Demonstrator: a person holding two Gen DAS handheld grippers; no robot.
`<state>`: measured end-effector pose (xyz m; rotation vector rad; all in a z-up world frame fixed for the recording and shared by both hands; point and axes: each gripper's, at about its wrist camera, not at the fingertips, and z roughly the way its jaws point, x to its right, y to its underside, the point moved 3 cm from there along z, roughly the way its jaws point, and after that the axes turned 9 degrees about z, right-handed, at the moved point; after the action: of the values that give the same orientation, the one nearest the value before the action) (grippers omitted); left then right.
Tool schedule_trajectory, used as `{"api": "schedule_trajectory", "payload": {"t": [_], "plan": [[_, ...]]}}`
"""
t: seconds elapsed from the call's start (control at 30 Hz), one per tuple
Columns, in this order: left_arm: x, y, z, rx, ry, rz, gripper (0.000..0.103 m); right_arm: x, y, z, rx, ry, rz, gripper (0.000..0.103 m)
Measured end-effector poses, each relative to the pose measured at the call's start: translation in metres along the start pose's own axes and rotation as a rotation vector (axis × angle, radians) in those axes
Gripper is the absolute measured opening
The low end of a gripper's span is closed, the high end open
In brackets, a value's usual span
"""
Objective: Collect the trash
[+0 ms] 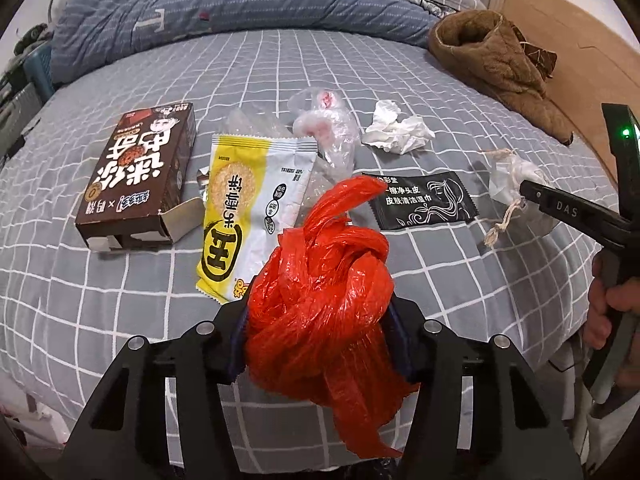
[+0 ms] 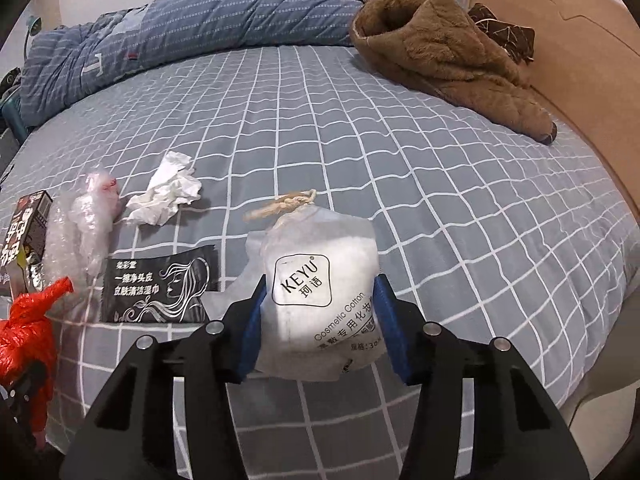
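Note:
My left gripper [image 1: 318,320] is shut on a knotted red plastic bag [image 1: 320,292] and holds it above the bed's near edge; it also shows in the right wrist view [image 2: 28,320]. My right gripper [image 2: 318,320] has a white KEYU cotton-pad pouch [image 2: 320,296] with a beige drawstring between its blue pads [image 2: 252,320]; the pouch also shows in the left wrist view [image 1: 510,178]. On the bed lie a brown snack box [image 1: 140,176], a yellow-white cracker wrapper [image 1: 248,208], a black wipe sachet [image 1: 424,202], a crumpled tissue [image 1: 396,128] and clear plastic wrap [image 1: 328,128].
The bed has a grey checked sheet [image 2: 360,140]. A blue quilt [image 2: 160,28] is bunched at the far side. A brown fleece garment [image 2: 448,52] lies at the far right by the beige headboard [image 2: 580,60]. Clutter stands off the bed's left edge.

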<state>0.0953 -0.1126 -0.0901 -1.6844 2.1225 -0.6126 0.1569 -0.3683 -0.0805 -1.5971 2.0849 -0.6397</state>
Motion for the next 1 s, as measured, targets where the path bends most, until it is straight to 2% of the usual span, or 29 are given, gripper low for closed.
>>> {"api": "schedule_trajectory", "payload": {"t": [0.17, 0.37, 0.6, 0.87, 1.0], "plan": [[0.004, 0.007, -0.003, -0.013, 0.006, 0.017, 0.059, 0.0, 0.007, -0.011, 0.0, -0.005, 0.001, 0.049], [0.012, 0.023, 0.007, -0.053, -0.008, 0.029, 0.061, -0.001, 0.014, -0.018, -0.005, -0.009, 0.0, 0.049], [0.014, 0.025, 0.006, -0.062, 0.003, 0.019, 0.048, 0.0, 0.016, -0.027, 0.0, -0.015, 0.002, 0.049], [0.011, 0.02, -0.018, -0.038, 0.048, 0.002, 0.047, 0.002, 0.019, -0.043, 0.014, -0.022, 0.003, 0.049], [0.008, 0.018, -0.03, -0.026, 0.045, 0.004, 0.047, 0.003, 0.02, -0.054, 0.024, -0.027, 0.007, 0.049]]}}
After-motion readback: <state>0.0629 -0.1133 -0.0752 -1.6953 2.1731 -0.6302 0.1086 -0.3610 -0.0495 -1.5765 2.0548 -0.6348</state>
